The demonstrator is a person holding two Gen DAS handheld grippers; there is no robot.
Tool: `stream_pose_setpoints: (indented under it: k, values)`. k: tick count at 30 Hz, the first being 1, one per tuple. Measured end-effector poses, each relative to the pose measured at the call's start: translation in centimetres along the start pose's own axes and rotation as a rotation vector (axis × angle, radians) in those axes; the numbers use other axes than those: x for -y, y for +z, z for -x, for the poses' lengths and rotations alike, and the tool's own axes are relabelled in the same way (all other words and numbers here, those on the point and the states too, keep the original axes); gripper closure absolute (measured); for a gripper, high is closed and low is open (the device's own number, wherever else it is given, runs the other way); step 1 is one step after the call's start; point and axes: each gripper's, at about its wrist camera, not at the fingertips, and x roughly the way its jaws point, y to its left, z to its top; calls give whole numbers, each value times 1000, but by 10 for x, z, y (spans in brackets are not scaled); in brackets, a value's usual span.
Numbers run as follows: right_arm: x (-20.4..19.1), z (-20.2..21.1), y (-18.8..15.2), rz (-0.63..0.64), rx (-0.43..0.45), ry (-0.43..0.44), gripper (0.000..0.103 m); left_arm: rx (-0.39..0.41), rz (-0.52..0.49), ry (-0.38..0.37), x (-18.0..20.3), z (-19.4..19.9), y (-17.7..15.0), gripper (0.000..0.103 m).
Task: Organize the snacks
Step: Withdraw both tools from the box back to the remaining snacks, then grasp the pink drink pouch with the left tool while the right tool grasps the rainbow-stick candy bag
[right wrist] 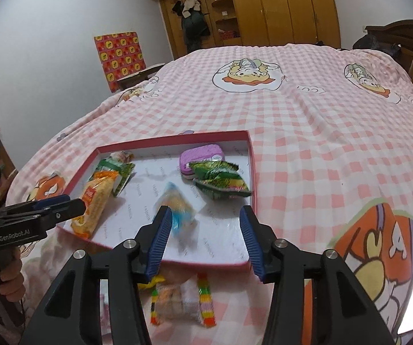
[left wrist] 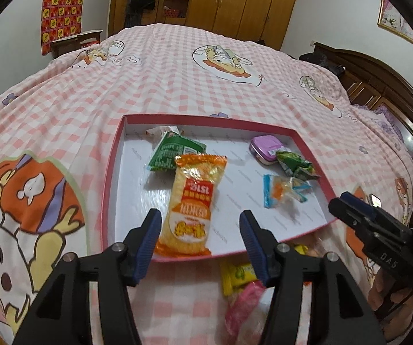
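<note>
Tray (left wrist: 111,172) sits on bed (left wrist: 177,72). In tray: rice cracker pack (left wrist: 190,207) at left, its far end lying over a seaweed pack (left wrist: 172,152); small packet (left wrist: 163,130) in far left corner. Tin (left wrist: 265,148) at far right, crumpled packet (left wrist: 294,165) just before it, touching. Clear candy bag (left wrist: 284,191) nearer, right of centre. Loose snacks (right wrist: 177,302) lie on bed before tray's near edge.
</note>
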Motion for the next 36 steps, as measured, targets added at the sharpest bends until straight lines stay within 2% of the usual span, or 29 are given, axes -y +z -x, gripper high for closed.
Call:
stream_pose_setpoints:
  k: [8, 13, 19, 25, 36]
  values:
    - [-11, 17, -18, 8, -16, 11, 52, -8, -1, -33, 11, 21, -18, 42]
    - [-15, 28, -26, 9, -21, 10, 52, -16, -16, -41, 19, 28, -29, 39]
    - [-19, 38, -38, 15, -38, 13, 52, -42, 8, -87, 21, 32, -44, 33]
    - [-19, 37, -48, 15, -56, 14, 52, -94, 24, -119, 25, 25, -58, 33]
    - [-13, 30, -55, 2, -85, 0, 52, -147, -39, -134, 47, 4, -79, 33]
